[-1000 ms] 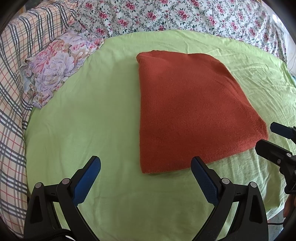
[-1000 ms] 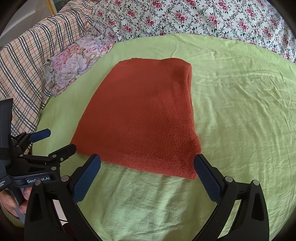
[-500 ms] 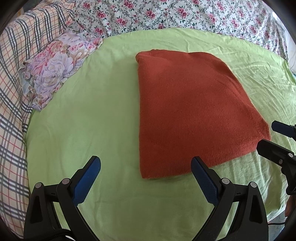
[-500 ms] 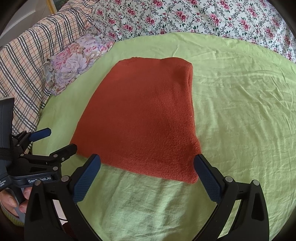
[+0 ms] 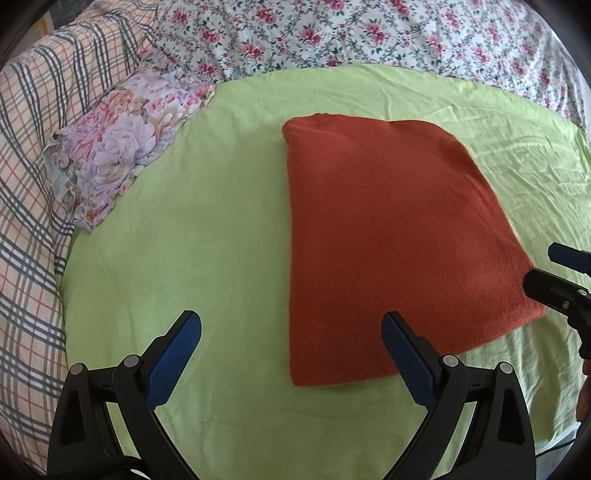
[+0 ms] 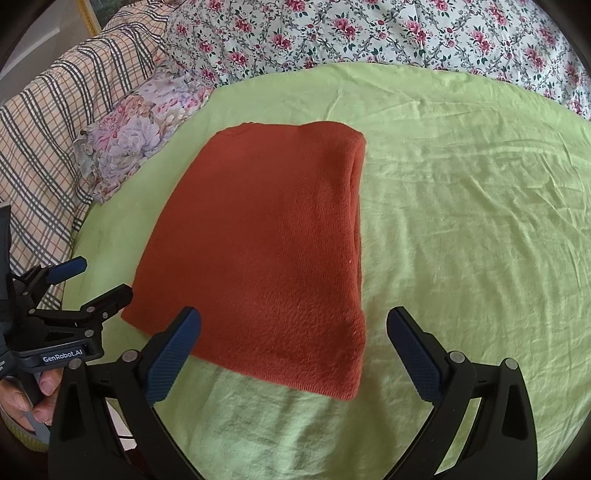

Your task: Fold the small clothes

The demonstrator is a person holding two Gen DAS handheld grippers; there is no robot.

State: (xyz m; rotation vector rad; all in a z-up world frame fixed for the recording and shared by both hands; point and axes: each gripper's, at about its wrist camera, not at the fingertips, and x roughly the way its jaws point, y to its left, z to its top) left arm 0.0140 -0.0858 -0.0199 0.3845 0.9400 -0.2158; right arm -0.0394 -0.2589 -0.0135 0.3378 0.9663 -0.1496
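Note:
A rust-red knit garment [image 5: 388, 236] [image 6: 266, 251] lies folded flat in a rectangle on the light green sheet [image 5: 184, 240] [image 6: 461, 221]. My left gripper [image 5: 291, 332] hovers open above the garment's near left corner, holding nothing. My right gripper [image 6: 293, 328] is open and empty too, over the near right corner of the garment. Each gripper shows in the other's view: the right one [image 5: 554, 277] at the right edge, the left one [image 6: 88, 280] at the left edge with a hand on its handle.
A folded floral cloth [image 5: 122, 147] [image 6: 140, 136] lies at the far left of the sheet. A plaid blanket [image 5: 33, 184] runs along the left side and a rose-print cover [image 5: 369, 33] along the back.
Both grippers have drifted slightly forward over the garment's near edge. The garment has not moved and both jaws stay open.

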